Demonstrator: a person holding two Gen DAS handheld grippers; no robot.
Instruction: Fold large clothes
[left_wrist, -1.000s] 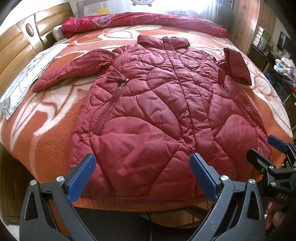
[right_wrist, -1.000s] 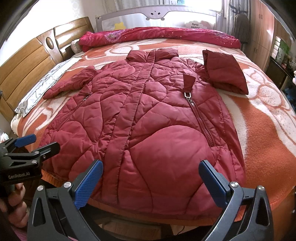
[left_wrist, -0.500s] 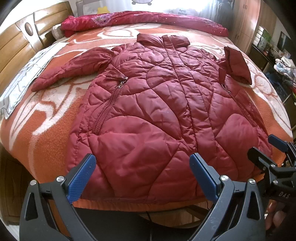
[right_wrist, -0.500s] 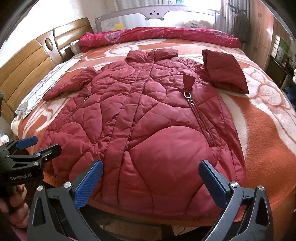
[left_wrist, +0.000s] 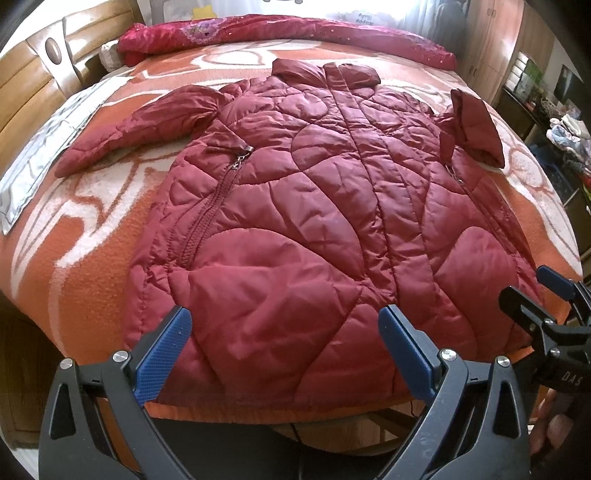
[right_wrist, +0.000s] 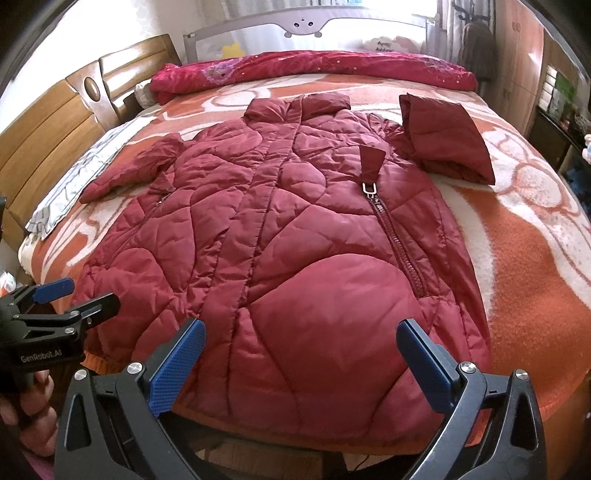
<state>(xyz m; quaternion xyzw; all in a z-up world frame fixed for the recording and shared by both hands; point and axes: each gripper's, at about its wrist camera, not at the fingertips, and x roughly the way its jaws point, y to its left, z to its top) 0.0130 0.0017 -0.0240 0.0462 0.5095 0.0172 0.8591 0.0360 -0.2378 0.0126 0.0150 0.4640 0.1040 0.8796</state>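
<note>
A dark red quilted coat (left_wrist: 314, 206) lies flat on the bed, collar far, hem at the near edge; it also shows in the right wrist view (right_wrist: 280, 240). Its left sleeve (left_wrist: 140, 133) stretches out to the left. Its right sleeve (right_wrist: 447, 144) is folded back on itself. My left gripper (left_wrist: 284, 350) is open and empty, just above the hem left of centre. My right gripper (right_wrist: 299, 365) is open and empty above the hem on the right, and shows at the right edge of the left wrist view (left_wrist: 543, 295).
The bed carries an orange and white blanket (right_wrist: 528, 243). A red quilt (right_wrist: 314, 70) lies rolled along the far side. A grey-white pillowcase (left_wrist: 40, 162) lies at the left, by the wooden headboard (right_wrist: 55, 136). Shelves with clutter (left_wrist: 565, 129) stand at the right.
Both grippers have edged slightly forward over the hem, so the coat looks a little nearer. Both stay open; the coat has not moved.
</note>
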